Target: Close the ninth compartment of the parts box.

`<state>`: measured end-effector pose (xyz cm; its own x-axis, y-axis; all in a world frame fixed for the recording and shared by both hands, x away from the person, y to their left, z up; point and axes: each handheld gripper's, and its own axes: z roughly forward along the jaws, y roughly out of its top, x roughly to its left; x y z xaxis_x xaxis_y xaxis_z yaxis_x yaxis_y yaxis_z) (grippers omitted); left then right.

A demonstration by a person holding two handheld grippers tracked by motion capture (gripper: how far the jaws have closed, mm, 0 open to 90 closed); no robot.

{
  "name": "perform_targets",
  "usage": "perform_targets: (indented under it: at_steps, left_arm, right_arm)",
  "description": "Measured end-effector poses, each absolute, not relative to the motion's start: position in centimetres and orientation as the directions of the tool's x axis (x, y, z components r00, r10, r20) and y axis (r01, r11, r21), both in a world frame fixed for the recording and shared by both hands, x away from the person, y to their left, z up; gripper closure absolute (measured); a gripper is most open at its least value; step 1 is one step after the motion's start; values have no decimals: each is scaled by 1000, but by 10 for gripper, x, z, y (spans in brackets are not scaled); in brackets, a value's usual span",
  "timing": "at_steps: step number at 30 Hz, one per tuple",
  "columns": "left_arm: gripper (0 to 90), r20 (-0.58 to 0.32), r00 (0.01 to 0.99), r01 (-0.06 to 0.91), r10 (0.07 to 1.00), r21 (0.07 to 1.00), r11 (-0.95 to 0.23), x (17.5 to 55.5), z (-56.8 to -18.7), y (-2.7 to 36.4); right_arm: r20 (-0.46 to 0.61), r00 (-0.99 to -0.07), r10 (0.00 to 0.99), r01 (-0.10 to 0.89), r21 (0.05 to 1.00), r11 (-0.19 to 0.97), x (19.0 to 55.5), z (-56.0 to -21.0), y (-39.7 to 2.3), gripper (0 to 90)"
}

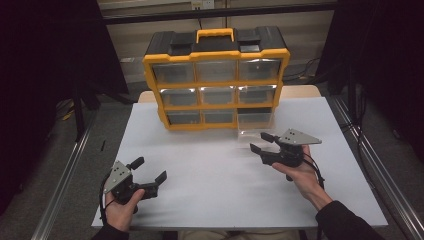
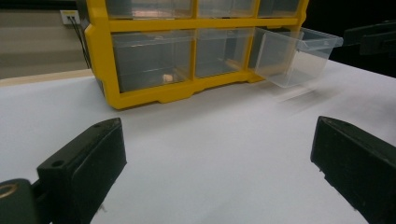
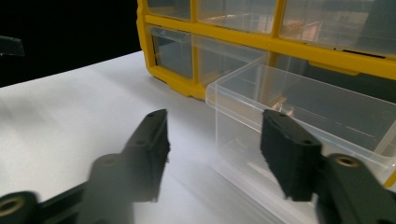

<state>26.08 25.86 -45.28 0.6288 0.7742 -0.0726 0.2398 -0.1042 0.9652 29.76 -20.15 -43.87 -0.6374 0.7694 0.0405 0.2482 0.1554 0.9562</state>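
A yellow and black organiser (image 1: 216, 77) with clear drawers stands at the back of the white table (image 1: 215, 180). Its bottom right drawer (image 1: 255, 121) is pulled out toward me. My right gripper (image 1: 259, 141) hovers open just in front of that drawer, with nothing between its jaws. In the right gripper view, the right gripper (image 3: 217, 128) points at the near left corner of the drawer (image 3: 322, 109). My left gripper (image 1: 149, 169) is held open low over the table's near left part. In the left gripper view, the left gripper (image 2: 217, 154) faces the organiser (image 2: 154, 95) and the drawer (image 2: 296, 53).
A small pale item (image 2: 166, 78) lies in the organiser's bottom left drawer. Metal rails (image 1: 65, 180) run along both sides of the table. Bare white table spreads between the two grippers and in front of the organiser.
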Motion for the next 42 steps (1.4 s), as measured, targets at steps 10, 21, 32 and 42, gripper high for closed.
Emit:
perform_targets:
  at_steps: [10,21,32,42]
  left_arm:
    - [30,-72,628,238,775,966,-104,260,-453,259]
    - [31,-69,627,234,776,967,-103,260,-452,259]
    - [30,-69,626,236,777,966,-104,260,-452,259]
    - [31,-66,627,235,776,966,-107,260,-453,259]
  right_arm:
    - [79,-657,749,266,955,133,300,-443,-204,668]
    - [107,-671,733,289,949,127,307,-451,-204,856]
    - [111,-662,741,326,933,152,313,-458,-205,900]
    - [98,-647,756,333,928,165,320,-462,-209,900]
